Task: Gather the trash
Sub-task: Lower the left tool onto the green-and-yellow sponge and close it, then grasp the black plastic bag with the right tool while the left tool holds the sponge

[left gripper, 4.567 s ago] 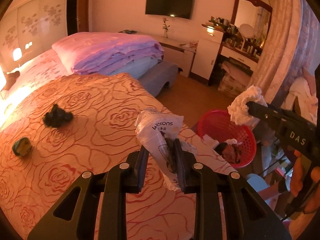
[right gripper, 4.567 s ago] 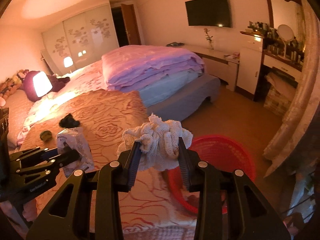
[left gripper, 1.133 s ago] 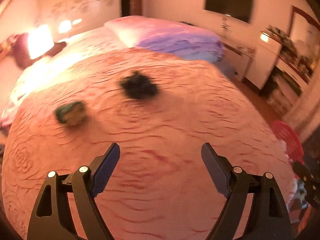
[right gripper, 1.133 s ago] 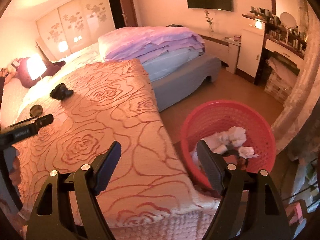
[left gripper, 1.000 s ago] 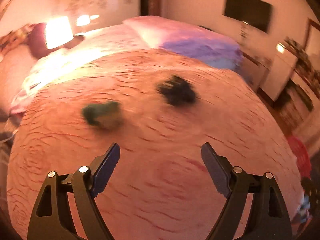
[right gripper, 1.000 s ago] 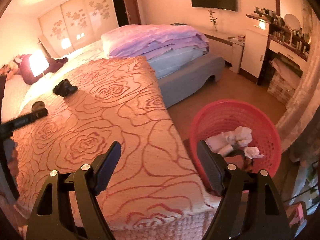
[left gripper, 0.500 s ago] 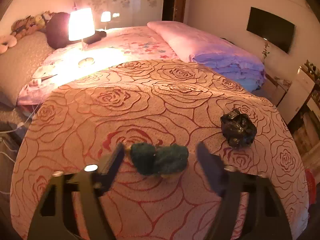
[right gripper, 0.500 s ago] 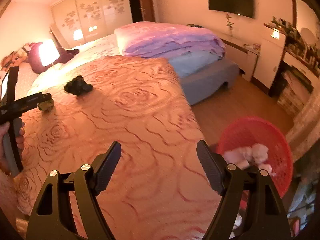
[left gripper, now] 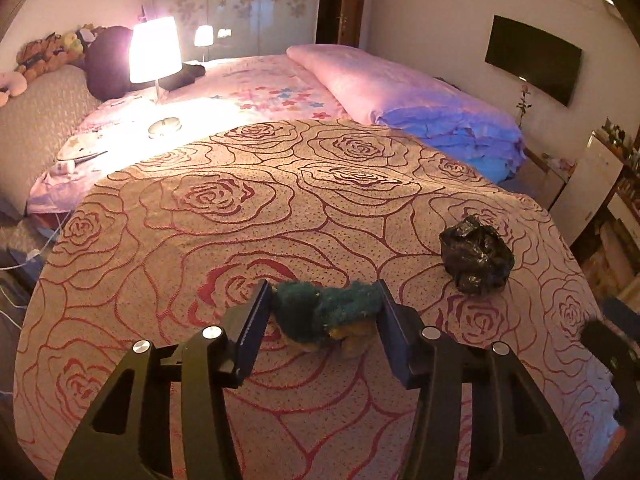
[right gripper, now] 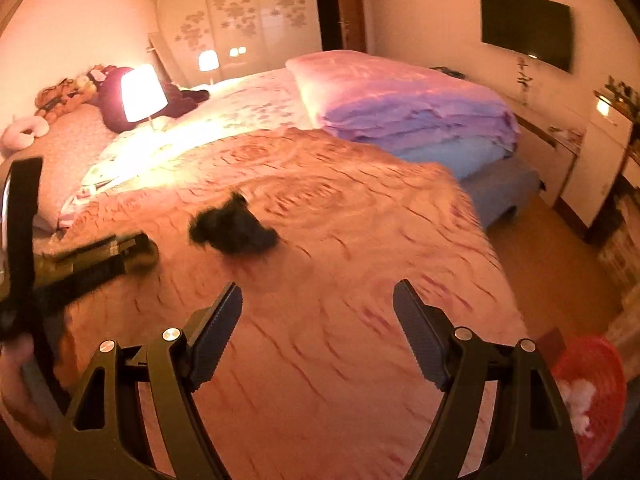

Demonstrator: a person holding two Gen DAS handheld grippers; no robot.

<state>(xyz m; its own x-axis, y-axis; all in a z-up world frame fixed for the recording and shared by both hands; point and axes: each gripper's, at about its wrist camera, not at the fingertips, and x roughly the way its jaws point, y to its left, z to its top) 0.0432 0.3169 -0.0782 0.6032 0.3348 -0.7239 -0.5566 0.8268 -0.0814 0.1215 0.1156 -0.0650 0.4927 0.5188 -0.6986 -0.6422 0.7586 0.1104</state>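
Note:
A green and yellow fuzzy wad (left gripper: 324, 316) lies on the rose-patterned bedspread (left gripper: 240, 208). My left gripper (left gripper: 322, 312) has its jaws around the wad, both pads touching its sides. A crumpled black plastic bag (left gripper: 476, 256) lies to its right; it also shows, blurred, in the right wrist view (right gripper: 234, 228). My right gripper (right gripper: 318, 312) is open and empty above the bedspread (right gripper: 360, 240), short of the black bag. The left gripper (right gripper: 92, 264) shows at the left of that view. The red basket (right gripper: 588, 384) with white trash sits at the lower right.
A folded pink and purple quilt (left gripper: 408, 100) lies across the far bed. A lit lamp (left gripper: 154, 52) stands at the back left near plush toys (left gripper: 48, 48). A wall TV (right gripper: 524, 28) and a white dresser (left gripper: 592, 184) stand on the right.
Both grippers let go of their trash at the basket and swung back over the bed. The left gripper's jaws have narrowed onto the green wad. The right gripper moved toward the black bag.

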